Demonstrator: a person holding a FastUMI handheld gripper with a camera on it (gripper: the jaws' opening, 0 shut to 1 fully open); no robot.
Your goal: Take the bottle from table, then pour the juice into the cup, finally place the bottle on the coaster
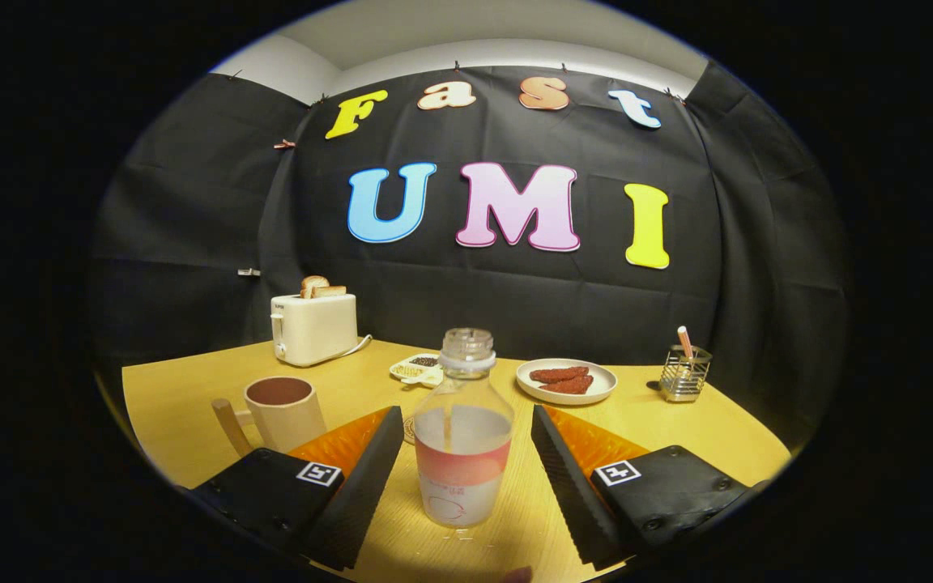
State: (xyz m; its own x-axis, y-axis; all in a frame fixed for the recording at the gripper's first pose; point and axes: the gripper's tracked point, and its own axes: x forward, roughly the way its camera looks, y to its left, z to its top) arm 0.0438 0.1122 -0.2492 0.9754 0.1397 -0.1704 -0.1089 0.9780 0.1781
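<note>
Yellow wooden table point(191, 405) stands before a black cloth wall. Taking the bottle as the clock's centre and going left to right: a cream toaster point(314, 327) with two bread slices sits far off at ten o'clock; a cream cup point(282, 413) with a handle stands at nine o'clock, just beyond the left finger. A small divided dish point(418, 369) lies at eleven. The clear bottle point(462, 433), uncapped and upright, stands between the fingers with a gap on each side. The gripper point(464, 461) is wide open, holding nothing. A white plate point(567, 380) of reddish food lies at one o'clock, a wire holder point(685, 374) at two.
</note>
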